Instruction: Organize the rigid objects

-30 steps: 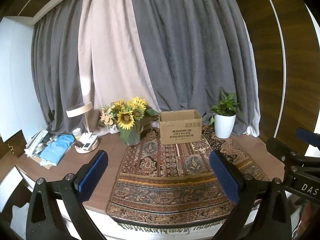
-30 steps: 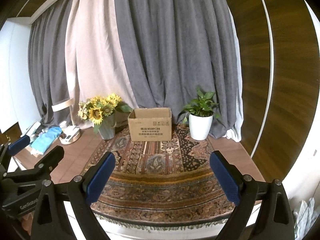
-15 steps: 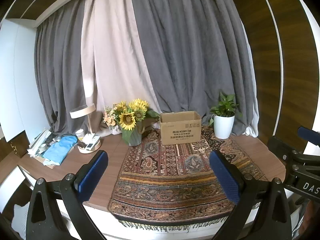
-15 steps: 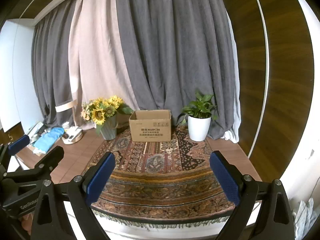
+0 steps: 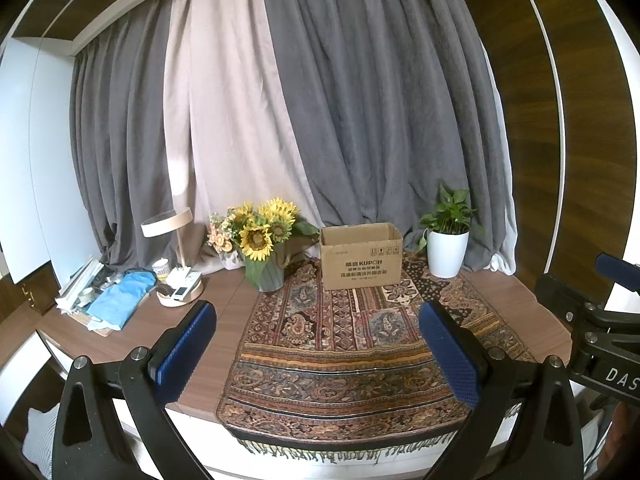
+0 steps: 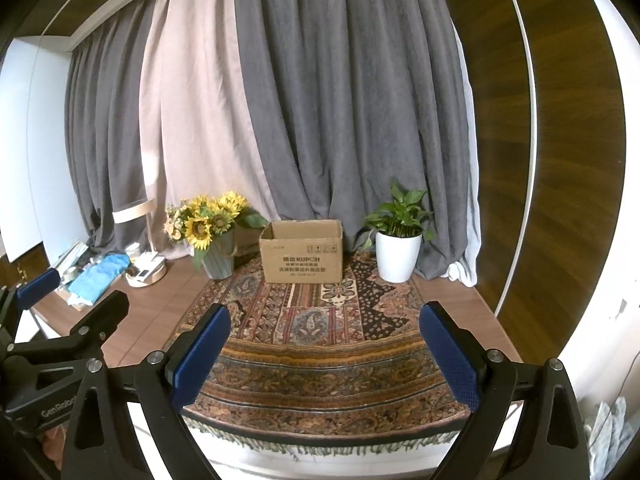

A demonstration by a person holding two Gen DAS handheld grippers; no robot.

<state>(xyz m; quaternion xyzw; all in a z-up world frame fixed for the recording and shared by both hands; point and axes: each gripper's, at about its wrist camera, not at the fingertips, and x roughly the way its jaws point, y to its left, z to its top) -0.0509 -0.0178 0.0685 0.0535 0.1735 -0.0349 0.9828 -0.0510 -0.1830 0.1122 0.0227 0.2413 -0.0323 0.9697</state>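
Note:
An open cardboard box (image 5: 361, 257) stands at the back of a patterned rug (image 5: 340, 344) on a wooden table; it also shows in the right wrist view (image 6: 302, 251). My left gripper (image 5: 318, 350) is open and empty, held in front of the table's near edge. My right gripper (image 6: 324, 354) is open and empty, also short of the near edge, to the right of the left one. A round tray (image 5: 180, 294) at the back left holds remote controls and small items. What lies inside the box is hidden.
A vase of sunflowers (image 5: 262, 248) stands left of the box, a white potted plant (image 5: 447, 240) right of it. A desk lamp (image 5: 168, 226), a blue cloth (image 5: 120, 300) and stacked papers sit at the far left. Curtains hang behind.
Both grippers have drawn back and tilted up slightly, so the table and its objects sit lower and a little farther in both views. Both stay open.

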